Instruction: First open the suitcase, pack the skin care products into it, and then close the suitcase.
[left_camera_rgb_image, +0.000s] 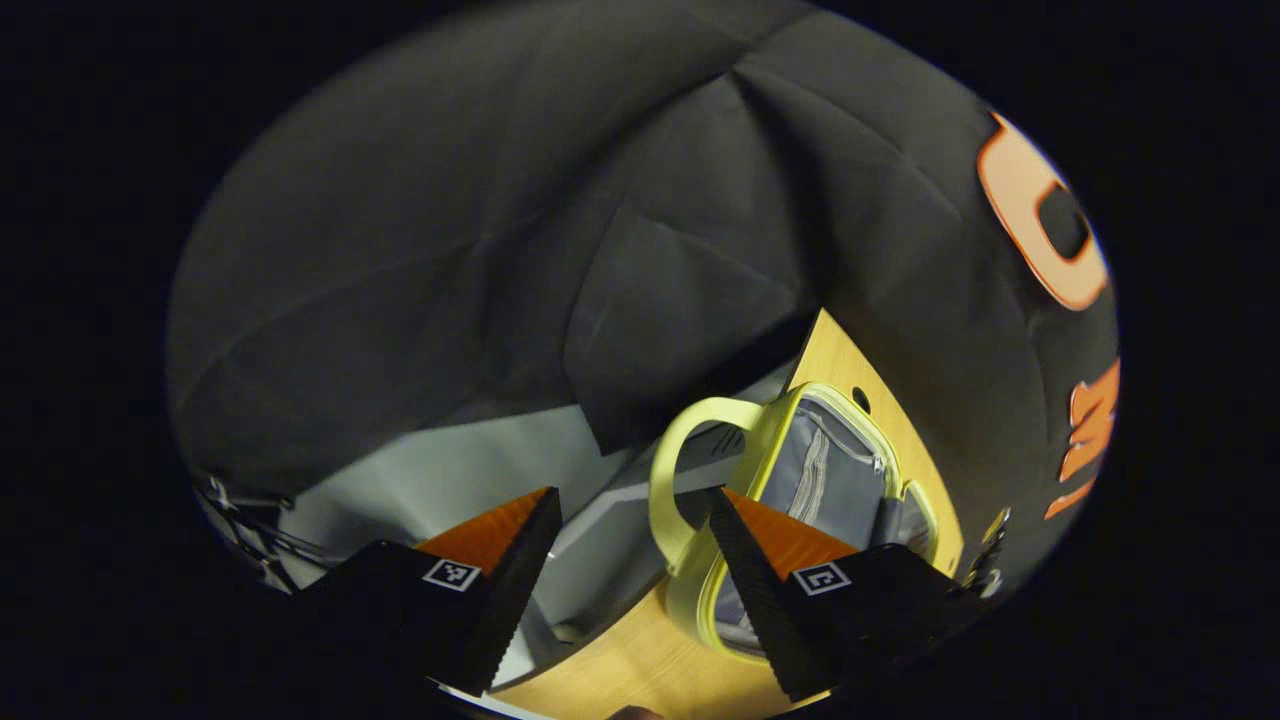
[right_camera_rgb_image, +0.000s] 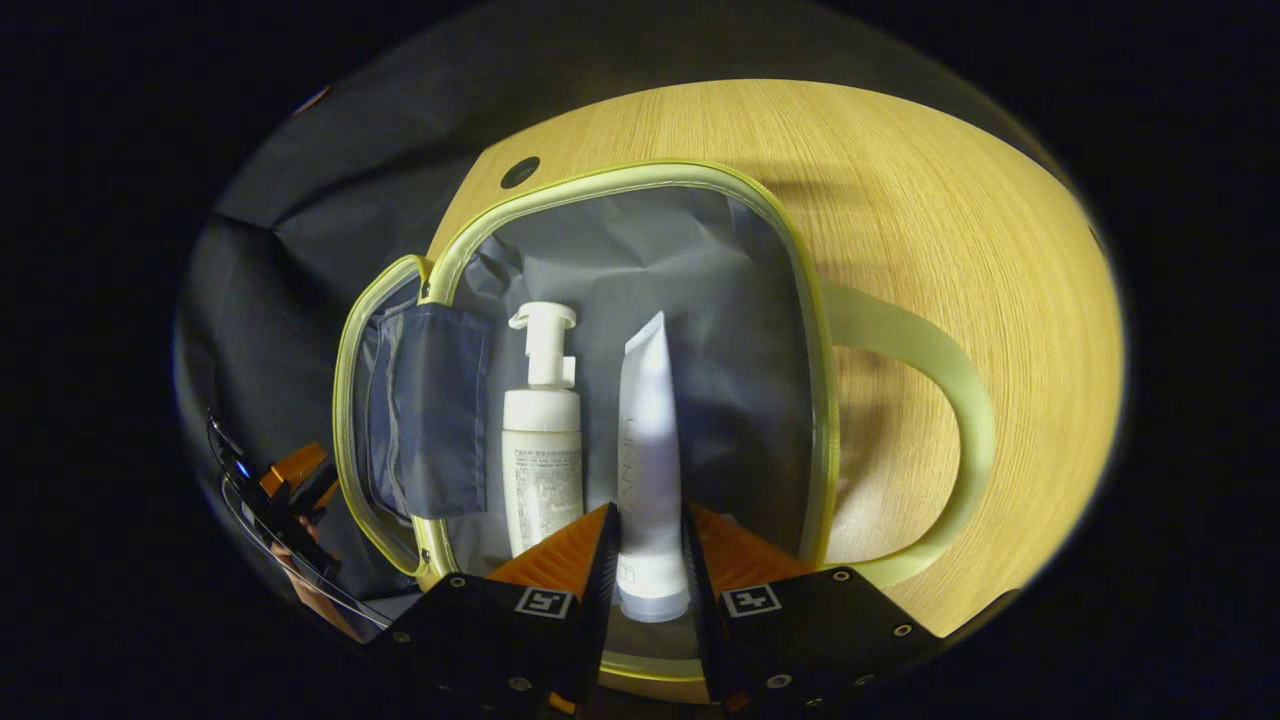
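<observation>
The pale yellow-green suitcase (right_camera_rgb_image: 620, 178) lies open on the wooden table (right_camera_rgb_image: 950, 200), showing its grey lining. A white pump bottle (right_camera_rgb_image: 542, 440) lies inside it. Beside the bottle lies a white tube (right_camera_rgb_image: 648, 430), and my right gripper (right_camera_rgb_image: 648, 512) is shut on its cap end. The lid (right_camera_rgb_image: 420, 420), with a grey pocket, hangs off to the left. In the left gripper view the suitcase (left_camera_rgb_image: 770, 420) sits ahead and to the right. My left gripper (left_camera_rgb_image: 632, 495) is open over the table edge, in front of the curved handle (left_camera_rgb_image: 665, 470), holding nothing.
A round hole (right_camera_rgb_image: 520, 172) is cut in the table beyond the suitcase. The suitcase handle (right_camera_rgb_image: 950, 400) curves out over bare wood on the right. Past the table edge lies grey floor (left_camera_rgb_image: 450, 480), with black cloth wall (left_camera_rgb_image: 500, 250) behind.
</observation>
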